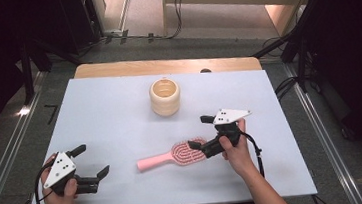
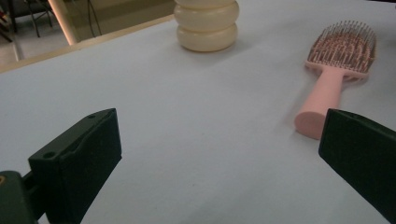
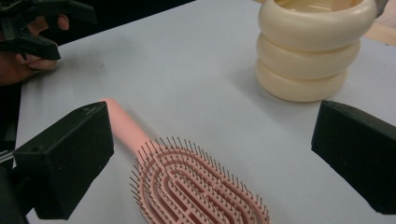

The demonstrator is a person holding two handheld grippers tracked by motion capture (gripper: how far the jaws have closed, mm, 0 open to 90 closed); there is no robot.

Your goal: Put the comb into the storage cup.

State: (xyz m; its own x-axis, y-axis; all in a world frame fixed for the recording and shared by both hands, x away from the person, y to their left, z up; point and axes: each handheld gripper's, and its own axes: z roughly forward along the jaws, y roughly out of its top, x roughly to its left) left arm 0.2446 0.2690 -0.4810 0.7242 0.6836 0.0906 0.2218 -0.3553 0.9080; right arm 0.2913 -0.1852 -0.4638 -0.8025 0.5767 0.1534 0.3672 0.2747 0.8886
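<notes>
R gripper (image 1: 199, 133) released, jaws wide apart w/ nothing pinched, hovering at the bristle head of the pink hairbrush (image 1: 174, 154); one jaw near the head's far side, the other at its edge. L gripper (image 1: 90, 162) also released, jaws spread, empty, well apart from the brush, off its handle end. Brush lies flat, bristles up, on the white table (image 1: 114, 108). Cream ribbed cup (image 1: 165, 97) stands upright beyond the brush, apart from it.

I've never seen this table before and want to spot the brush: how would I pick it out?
Start at the white table. In front of the cream ringed pot, nearer the person, lies the pink hairbrush, bristles up, beside the right gripper. It is the only pink, flat, long-handled thing there.
</notes>
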